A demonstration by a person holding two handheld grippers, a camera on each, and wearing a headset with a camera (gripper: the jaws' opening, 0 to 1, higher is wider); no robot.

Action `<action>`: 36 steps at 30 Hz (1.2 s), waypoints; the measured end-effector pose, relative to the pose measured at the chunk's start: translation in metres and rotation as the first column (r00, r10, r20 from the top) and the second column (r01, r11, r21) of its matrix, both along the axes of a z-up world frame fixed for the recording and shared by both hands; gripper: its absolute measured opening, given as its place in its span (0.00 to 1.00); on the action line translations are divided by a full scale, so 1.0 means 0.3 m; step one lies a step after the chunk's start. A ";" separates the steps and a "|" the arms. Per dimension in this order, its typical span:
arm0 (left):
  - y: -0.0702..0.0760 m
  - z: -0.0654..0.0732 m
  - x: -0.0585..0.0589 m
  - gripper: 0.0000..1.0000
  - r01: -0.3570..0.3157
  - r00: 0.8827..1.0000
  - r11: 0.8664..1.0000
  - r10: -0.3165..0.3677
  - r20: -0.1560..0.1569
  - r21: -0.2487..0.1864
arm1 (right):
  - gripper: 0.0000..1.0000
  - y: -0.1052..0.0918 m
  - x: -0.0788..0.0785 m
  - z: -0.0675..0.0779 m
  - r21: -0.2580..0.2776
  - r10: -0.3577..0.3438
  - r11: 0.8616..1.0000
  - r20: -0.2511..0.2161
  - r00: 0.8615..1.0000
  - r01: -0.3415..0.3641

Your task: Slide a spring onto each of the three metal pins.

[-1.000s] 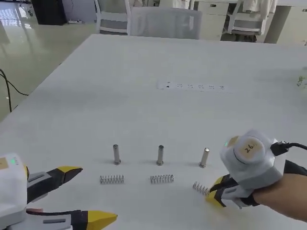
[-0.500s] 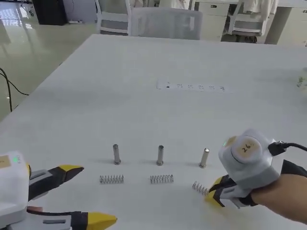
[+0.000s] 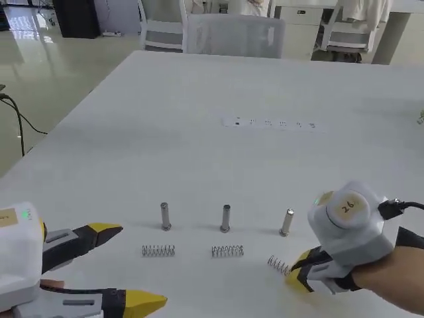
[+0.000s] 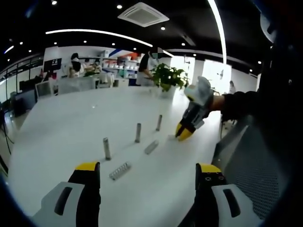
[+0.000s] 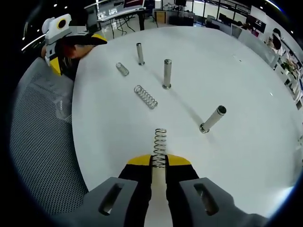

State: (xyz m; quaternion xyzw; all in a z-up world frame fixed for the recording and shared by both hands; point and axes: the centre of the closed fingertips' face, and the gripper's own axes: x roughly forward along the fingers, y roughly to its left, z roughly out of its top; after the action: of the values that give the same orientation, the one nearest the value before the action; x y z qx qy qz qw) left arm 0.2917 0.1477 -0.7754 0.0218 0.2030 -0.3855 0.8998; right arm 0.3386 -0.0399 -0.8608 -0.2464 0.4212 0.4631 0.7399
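1. While the R gripper sits low over the table near its front edge, its jaws are clenched on the near end of the right spring
2. Rest of that coil sticks out fwd past the yellow tips; can't tell if it rests on the table or is just off it
3. Right pin stands just beyond the held spring, not touching it
4. L gripper is at near left, jaws spread wide w/ nothing between them, close to the left spring but apart from it
5. Left pin, mid pin & right pin stand in a row across the table; none carries a spring yet
6. Left spring & mid spring lie flat, each just in front of its own pin, w/ a small gap
7. White strip w/ small marks lies farther up the table; chairs stand beyond the far edge
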 end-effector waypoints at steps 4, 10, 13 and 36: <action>-0.011 0.012 -0.003 0.78 0.013 1.000 1.000 -0.013 0.006 0.005 | 0.07 0.003 0.000 0.011 0.014 -0.005 1.000 -0.001 1.000 0.005; -0.030 0.036 0.000 0.78 0.033 0.999 0.999 -0.033 0.025 0.009 | 0.07 0.015 0.003 0.036 0.022 0.006 1.000 0.011 1.000 -0.006; -0.043 0.043 0.001 0.77 0.052 0.998 0.999 -0.053 0.031 0.015 | 0.07 0.027 0.005 0.055 0.024 0.018 1.000 0.020 1.000 -0.019; -0.177 0.046 0.035 0.71 0.249 0.968 0.966 -0.251 0.018 0.075 | 0.07 0.157 -0.013 0.142 -0.001 0.169 0.986 0.063 0.984 -0.170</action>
State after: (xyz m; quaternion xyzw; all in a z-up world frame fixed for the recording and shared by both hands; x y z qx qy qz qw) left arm 0.3022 0.0946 -0.7615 0.0849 0.2000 -0.4881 0.8453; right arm 0.3347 0.0073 -0.8181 -0.2944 0.3743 0.5172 0.7112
